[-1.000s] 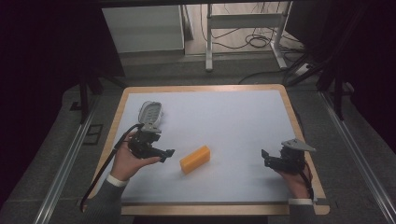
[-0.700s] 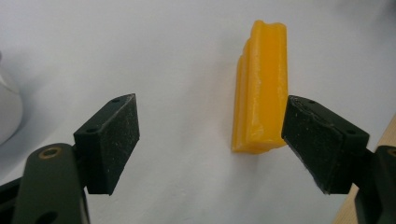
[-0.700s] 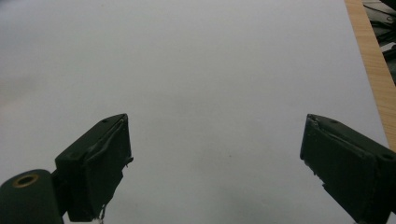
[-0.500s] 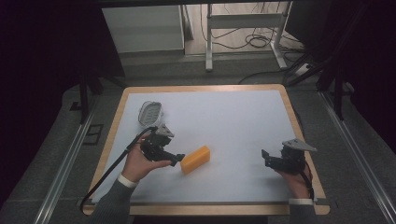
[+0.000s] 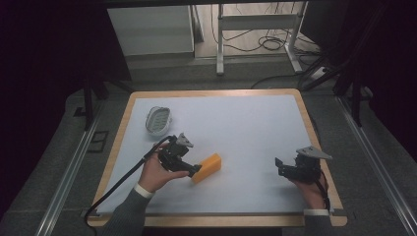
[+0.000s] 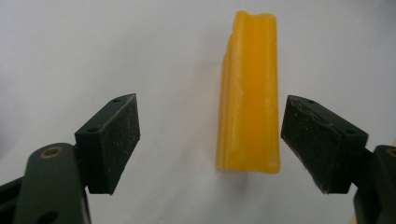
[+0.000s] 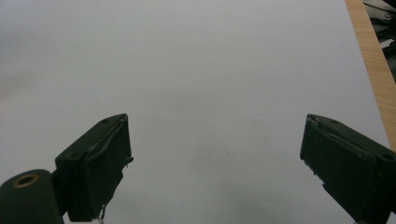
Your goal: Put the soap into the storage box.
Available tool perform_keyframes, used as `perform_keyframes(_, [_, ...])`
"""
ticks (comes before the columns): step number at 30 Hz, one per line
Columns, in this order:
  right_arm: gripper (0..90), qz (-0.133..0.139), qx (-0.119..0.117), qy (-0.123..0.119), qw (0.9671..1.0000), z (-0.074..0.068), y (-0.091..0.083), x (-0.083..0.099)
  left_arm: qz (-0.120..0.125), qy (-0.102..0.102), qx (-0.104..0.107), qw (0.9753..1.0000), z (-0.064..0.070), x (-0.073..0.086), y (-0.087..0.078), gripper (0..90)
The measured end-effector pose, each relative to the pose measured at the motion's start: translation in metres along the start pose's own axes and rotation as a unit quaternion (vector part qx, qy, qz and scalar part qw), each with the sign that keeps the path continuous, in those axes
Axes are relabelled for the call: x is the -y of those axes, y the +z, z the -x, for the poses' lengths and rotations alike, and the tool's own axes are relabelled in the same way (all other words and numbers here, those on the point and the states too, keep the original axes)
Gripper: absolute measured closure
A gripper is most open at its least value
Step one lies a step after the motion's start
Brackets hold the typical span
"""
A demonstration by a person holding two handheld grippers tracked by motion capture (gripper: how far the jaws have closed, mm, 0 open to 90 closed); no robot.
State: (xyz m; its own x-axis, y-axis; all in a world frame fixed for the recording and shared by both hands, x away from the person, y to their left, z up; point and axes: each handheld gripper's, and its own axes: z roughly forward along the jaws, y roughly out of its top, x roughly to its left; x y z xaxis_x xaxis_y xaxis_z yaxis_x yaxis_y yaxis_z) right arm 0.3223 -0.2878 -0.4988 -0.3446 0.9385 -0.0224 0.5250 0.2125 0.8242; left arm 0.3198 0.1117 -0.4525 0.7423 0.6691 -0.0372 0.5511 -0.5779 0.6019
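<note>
High view first: the left tool [image 5: 189, 169] sits at the near-left of the white bench [image 5: 246, 128], its tip right at the near end of the yellow block [image 5: 207, 167], which lies flat and slanted, a little left of the bench's middle. A pale oval dish [image 5: 158, 120] rests farther back on the left, well apart from the block. The right tool [image 5: 290, 168] is held near the bench's right edge, far from the block and with nothing near it.

Left gripper view: the left tool's jaws stand wide apart, clamped on nothing. The yellow block [image 6: 250, 93] runs lengthwise away from the camera between them, but off centre: it lies just beside the right-hand pad [image 6: 322, 144] while a broad gap separates it from the left-hand pad [image 6: 112, 140]. Only the block's near end is level with the pads.

Right gripper view: the right tool's jaws are also spread, with bare white bench [image 7: 210, 84] between them and the wooden rim [image 7: 371, 60] at the far right.

Judging from this, the step in hand is the grasp of the block with the left tool. To do it well, shift the tool sideways until the block is centred, push forward so the pads cover more of its length, keep them low and square to its long sides, then close evenly so it does not twist or skid.
</note>
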Motion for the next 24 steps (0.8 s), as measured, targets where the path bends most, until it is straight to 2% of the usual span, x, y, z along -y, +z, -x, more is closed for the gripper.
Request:
perform_keyframes(4, [8.8,0.001,0.002,0.0,1.0,0.0,0.0,0.0,0.008,-0.004,0.005,0.9999,0.003,-0.004,0.006,20.7])
perform_keyframes(6, [8.8,0.0,0.004,0.0,1.0,0.001,0.0,0.0,0.005,-0.002,-0.014,0.9999,0.003,-0.005,0.013,22.9])
perform_keyframes(8, [8.8,-0.001,0.006,0.0,1.0,0.001,0.001,0.0,0.002,-0.003,-0.001,1.0,0.004,-0.005,0.019,22.3])
perform_keyframes(10, [8.8,-0.003,0.009,0.001,1.0,0.001,0.002,0.001,-0.001,-0.006,0.0,1.0,0.006,-0.005,0.024,22.7])
perform_keyframes(15, [8.8,-0.006,0.012,0.004,0.9999,0.001,0.003,0.002,-0.014,0.012,-0.001,0.9998,0.015,-0.012,0.033,22.3])
perform_keyframes(17, [8.8,-0.006,0.013,0.004,0.9999,0.001,0.002,0.002,-0.012,0.004,0.008,0.9999,0.015,-0.013,0.036,22.8])
perform_keyframes(20, [8.9,-0.004,0.016,0.004,0.9999,0.002,0.002,0.002,-0.024,0.0,-0.006,0.9997,0.014,-0.012,0.043,24.7])
perform_keyframes(24, [8.8,-0.005,0.015,0.005,0.9999,0.003,0.002,0.002,-0.034,-0.004,0.002,0.9994,0.017,-0.011,0.052,28.8])
